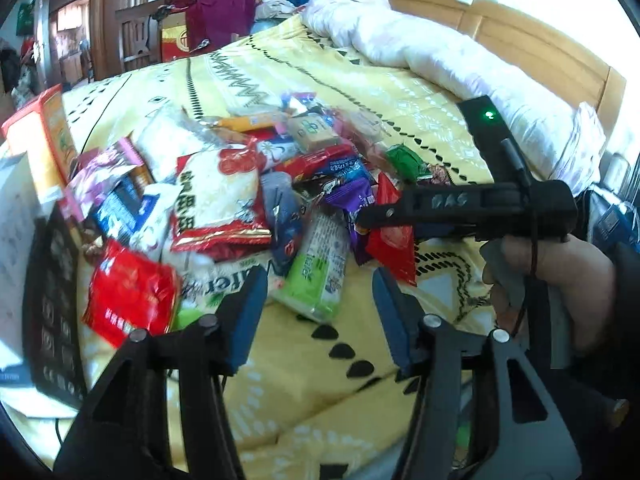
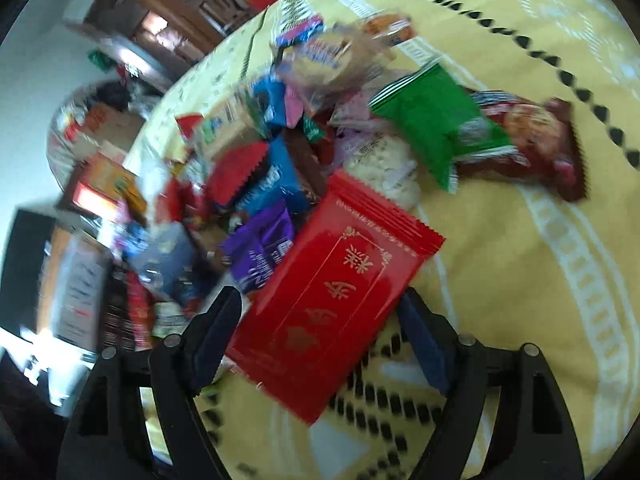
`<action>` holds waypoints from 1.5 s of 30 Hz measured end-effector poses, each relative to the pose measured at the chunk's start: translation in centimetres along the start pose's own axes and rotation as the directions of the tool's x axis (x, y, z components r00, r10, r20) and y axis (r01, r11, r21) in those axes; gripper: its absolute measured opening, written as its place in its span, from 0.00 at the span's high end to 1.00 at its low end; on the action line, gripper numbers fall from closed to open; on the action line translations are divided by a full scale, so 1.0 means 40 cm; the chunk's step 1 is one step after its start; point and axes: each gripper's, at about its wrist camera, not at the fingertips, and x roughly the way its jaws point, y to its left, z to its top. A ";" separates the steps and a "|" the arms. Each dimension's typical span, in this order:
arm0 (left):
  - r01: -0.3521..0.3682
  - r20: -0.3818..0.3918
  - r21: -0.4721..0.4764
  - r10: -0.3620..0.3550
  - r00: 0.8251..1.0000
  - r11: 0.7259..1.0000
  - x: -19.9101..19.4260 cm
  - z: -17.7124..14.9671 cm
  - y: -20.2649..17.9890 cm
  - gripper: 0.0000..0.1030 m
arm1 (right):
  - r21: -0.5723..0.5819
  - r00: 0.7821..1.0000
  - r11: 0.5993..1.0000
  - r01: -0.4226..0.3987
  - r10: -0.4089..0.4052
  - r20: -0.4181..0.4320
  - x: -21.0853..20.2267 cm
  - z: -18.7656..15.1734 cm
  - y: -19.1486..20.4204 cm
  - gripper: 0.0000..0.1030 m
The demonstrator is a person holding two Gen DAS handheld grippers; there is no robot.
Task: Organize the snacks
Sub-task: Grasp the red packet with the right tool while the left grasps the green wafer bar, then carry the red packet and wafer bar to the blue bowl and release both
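The red packet point(image 2: 336, 300) with gold characters, too blurred to read, lies on the yellow bedspread point(image 2: 520, 280) at the near edge of the snack pile point(image 1: 240, 200). It sits between the right tongs point(image 2: 320, 332), whose jaws stand wide and clear of it. The left tongs point(image 1: 316, 316) are partly open and empty, above bare bedspread. Beside them, a green-and-white pack point(image 1: 224, 284) reads "afer", its first letters hidden. The far pile is smeared.

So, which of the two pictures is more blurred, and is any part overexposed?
Right wrist view: motion blur smears the snack pile; the red packet stays readable. Left wrist view: sharper, but the white duvet is blown out, and edges bend from fisheye.
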 end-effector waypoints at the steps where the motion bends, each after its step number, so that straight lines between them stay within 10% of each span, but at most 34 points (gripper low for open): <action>1: 0.005 -0.009 0.025 -0.005 1.000 1.000 0.024 0.006 -0.019 0.46 | -0.037 1.000 0.999 0.013 -0.013 0.006 0.009 0.001 0.002 0.23; 10: -0.057 -0.090 0.237 0.081 0.993 0.970 0.150 0.000 -0.070 0.56 | -0.284 0.998 0.957 0.060 -0.052 0.034 -0.116 -0.040 0.019 0.31; 17: 0.110 -0.170 -0.054 -0.118 0.978 0.992 0.058 -0.035 -0.014 0.65 | -0.391 0.985 0.906 0.165 -0.170 0.023 -0.150 -0.077 -0.023 0.32; 20: 0.107 -0.149 -0.118 -0.124 0.981 0.987 0.031 -0.065 0.000 0.47 | -0.377 0.985 0.913 0.156 -0.170 -0.004 -0.126 -0.091 -0.053 0.33; 22: 0.071 -0.099 -0.108 -0.081 0.992 0.992 0.017 -0.069 -0.003 0.17 | -0.349 0.988 0.925 0.149 -0.157 0.005 -0.128 -0.094 -0.066 0.32; 26: 0.047 -0.062 -0.057 -0.051 0.997 0.997 0.053 -0.032 -0.026 0.17 | -0.266 0.989 0.953 0.144 -0.141 0.033 -0.148 -0.094 -0.076 0.26; 29: 0.019 -0.112 -0.022 -0.021 0.993 1.000 0.115 -0.019 -0.043 0.23 | -0.206 0.985 0.964 0.169 -0.161 0.059 -0.148 -0.099 -0.078 0.26; 34: -0.047 -0.151 0.044 0.053 0.987 0.998 0.138 -0.040 -0.082 0.64 | -0.210 0.964 0.942 0.261 -0.245 0.102 -0.119 -0.123 -0.058 0.31; 45: -0.078 -0.007 -0.011 0.078 0.997 0.997 0.003 0.052 -0.032 0.64 | -0.271 0.960 0.930 0.246 -0.194 0.204 -0.219 -0.103 -0.025 0.43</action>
